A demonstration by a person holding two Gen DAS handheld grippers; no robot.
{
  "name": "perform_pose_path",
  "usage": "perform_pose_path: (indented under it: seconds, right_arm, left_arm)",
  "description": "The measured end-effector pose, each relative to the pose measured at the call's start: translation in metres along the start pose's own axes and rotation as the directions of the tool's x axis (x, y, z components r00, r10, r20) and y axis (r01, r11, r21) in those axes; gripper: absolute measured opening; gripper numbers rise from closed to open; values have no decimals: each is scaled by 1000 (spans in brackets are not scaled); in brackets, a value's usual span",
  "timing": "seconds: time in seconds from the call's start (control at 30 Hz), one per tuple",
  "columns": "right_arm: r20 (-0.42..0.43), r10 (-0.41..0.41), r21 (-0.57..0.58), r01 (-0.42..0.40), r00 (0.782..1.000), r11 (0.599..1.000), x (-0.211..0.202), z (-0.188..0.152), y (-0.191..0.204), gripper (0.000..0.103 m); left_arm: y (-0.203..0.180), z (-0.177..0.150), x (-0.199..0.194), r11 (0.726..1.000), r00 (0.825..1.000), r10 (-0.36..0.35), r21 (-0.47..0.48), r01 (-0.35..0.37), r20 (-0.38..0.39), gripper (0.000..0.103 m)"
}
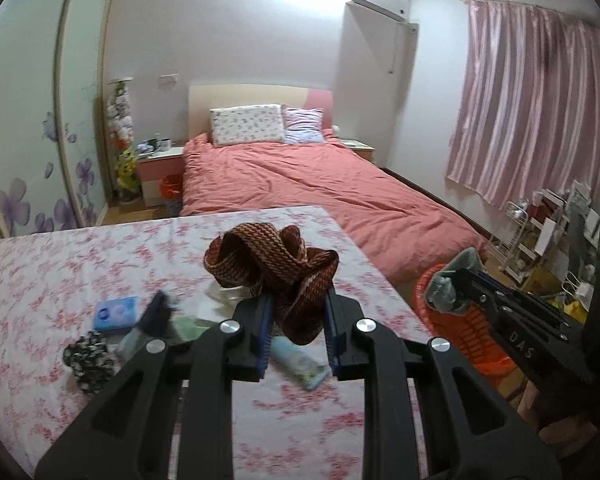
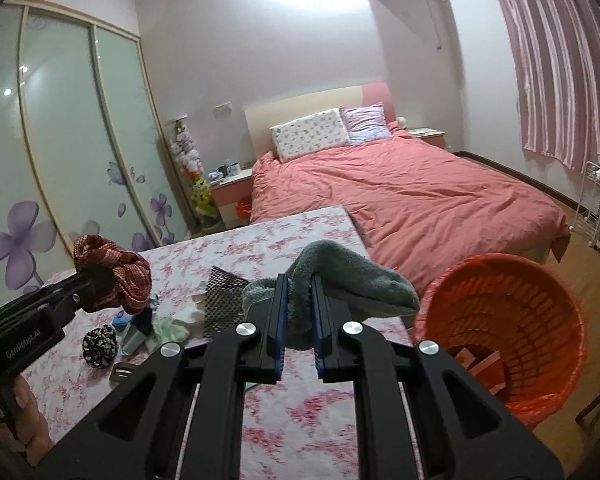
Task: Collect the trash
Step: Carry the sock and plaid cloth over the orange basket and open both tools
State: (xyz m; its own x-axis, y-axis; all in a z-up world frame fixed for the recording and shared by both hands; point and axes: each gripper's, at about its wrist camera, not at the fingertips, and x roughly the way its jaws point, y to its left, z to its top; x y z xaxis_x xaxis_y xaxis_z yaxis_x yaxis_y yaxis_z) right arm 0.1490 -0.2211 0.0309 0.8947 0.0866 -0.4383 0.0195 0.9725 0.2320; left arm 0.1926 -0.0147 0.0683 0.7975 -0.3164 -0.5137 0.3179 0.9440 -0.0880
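Carry step: your left gripper [image 1: 296,320] pinches the brown scarf [image 1: 272,264], your right gripper [image 2: 299,320] pinches the grey sock [image 2: 352,276], both above the table [image 1: 40,264]. Next, swing them over the orange basket [image 2: 500,292] and let go.

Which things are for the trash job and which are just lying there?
For the job: left gripper holding brown knit cloth; right gripper holding grey-green cloth; orange basket.
Lying about: pillows, pink curtain, bed.
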Motion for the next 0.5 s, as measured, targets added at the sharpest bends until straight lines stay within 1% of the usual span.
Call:
perform_pose_path:
  seconds: [0.27,0.5]
  right_arm:
    - [15,-50,46,49,999,998,-6,0,-33,11]
    - [28,-103,96,100,994,990,-5,3,-68,11]
  left_arm:
    - [-46,-4,22,995,996,-83,52,85,-34,22]
    - [-85,-6,44,981,983,-174,79,179,-61,22]
